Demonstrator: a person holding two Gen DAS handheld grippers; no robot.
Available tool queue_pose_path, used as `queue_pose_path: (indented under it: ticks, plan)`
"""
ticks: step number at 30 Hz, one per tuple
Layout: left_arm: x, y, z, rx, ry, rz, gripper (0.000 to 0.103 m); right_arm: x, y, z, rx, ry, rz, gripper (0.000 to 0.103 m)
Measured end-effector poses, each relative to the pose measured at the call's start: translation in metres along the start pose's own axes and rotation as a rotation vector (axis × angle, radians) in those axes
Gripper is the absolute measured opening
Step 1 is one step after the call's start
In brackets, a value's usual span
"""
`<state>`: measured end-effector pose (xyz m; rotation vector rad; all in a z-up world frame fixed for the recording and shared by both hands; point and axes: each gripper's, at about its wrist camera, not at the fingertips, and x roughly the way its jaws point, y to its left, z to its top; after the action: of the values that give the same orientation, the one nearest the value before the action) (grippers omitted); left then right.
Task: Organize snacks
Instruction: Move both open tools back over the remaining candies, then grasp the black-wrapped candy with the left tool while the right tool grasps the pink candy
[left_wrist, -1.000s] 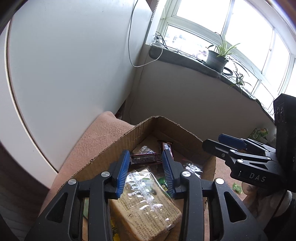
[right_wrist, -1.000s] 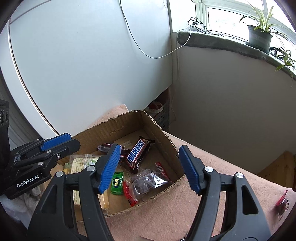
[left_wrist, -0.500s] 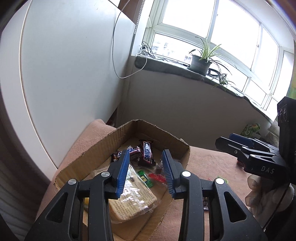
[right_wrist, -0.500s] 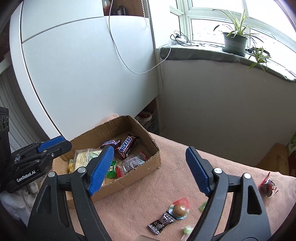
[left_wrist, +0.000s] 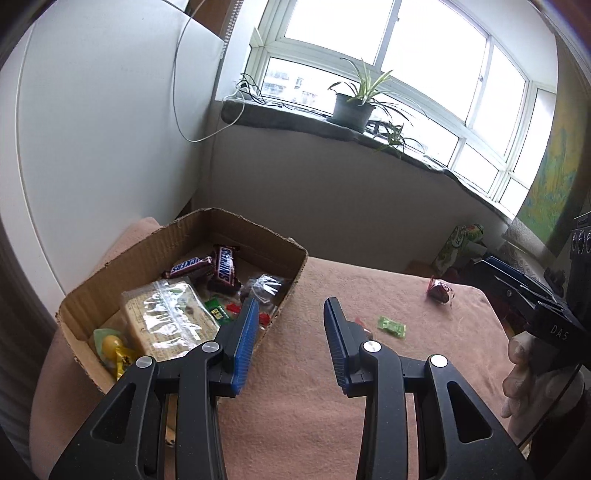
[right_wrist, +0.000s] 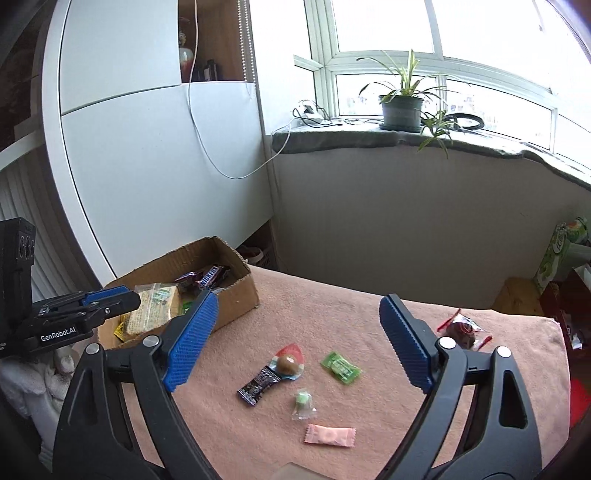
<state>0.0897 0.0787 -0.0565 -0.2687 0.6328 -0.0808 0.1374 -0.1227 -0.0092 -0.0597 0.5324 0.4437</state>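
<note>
The cardboard box (right_wrist: 236, 295) sat at the far left of the pink-covered bench (right_wrist: 332, 317), holding Snickers bars (left_wrist: 225, 262). Right of the box, loose sweets (right_wrist: 340, 367) lay scattered. The right claw (right_wrist: 297, 347) had just been opening, wide and empty; the left claw (left_wrist: 290, 334) stood narrower, empty.

Brown cardboard box (right_wrist: 236, 295). Salmon-pink cloth (right_wrist: 332, 317). Green candy wrapper (right_wrist: 340, 367); pale pink sachet (right_wrist: 330, 435); black-purple wrapper (right_wrist: 258, 384). Ribbed blue pads (right_wrist: 190, 341) on black grippers.
</note>
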Motion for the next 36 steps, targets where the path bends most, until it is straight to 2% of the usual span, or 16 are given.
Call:
queue_pose_path:
  ticks: [2, 6, 9, 13, 16, 18, 24, 28, 33, 36]
  plan:
    - [0.003, -0.009, -0.005, 0.009, 0.012, -0.02, 0.035, -0.008, -0.013, -0.009, 0.021, 0.009, -0.034, 0.092]
    - [0.014, -0.025, -0.015, 0.018, 0.047, -0.057, 0.035, -0.013, -0.036, -0.029, 0.059, 0.066, -0.047, 0.092]
    - [0.025, -0.036, -0.025, 0.03, 0.078, -0.075, 0.035, -0.011, -0.043, -0.048, 0.058, 0.126, -0.021, 0.092]
    - [0.04, -0.049, -0.038, 0.05, 0.128, -0.099, 0.035, 0.002, -0.043, -0.068, -0.003, 0.206, 0.04, 0.092]
    - [0.05, -0.057, -0.046, 0.068, 0.158, -0.109, 0.035, 0.019, -0.04, -0.079, -0.067, 0.276, 0.067, 0.083]
    - [0.057, -0.06, -0.049, 0.082, 0.174, -0.106, 0.035, 0.029, -0.038, -0.086, -0.129, 0.323, 0.087, 0.07]
    - [0.076, -0.066, -0.057, 0.093, 0.225, -0.1, 0.035, 0.045, -0.028, -0.095, -0.326, 0.425, 0.198, 0.068]
    - [0.085, -0.068, -0.058, 0.098, 0.244, -0.084, 0.035, 0.056, -0.024, -0.1, -0.447, 0.477, 0.218, 0.065]
    - [0.098, -0.073, -0.061, 0.128, 0.271, -0.061, 0.035, 0.073, -0.023, -0.106, -0.513, 0.525, 0.249, 0.048]
    - [0.106, -0.077, -0.062, 0.157, 0.286, -0.037, 0.035, 0.08, -0.026, -0.106, -0.504, 0.531, 0.274, 0.047]
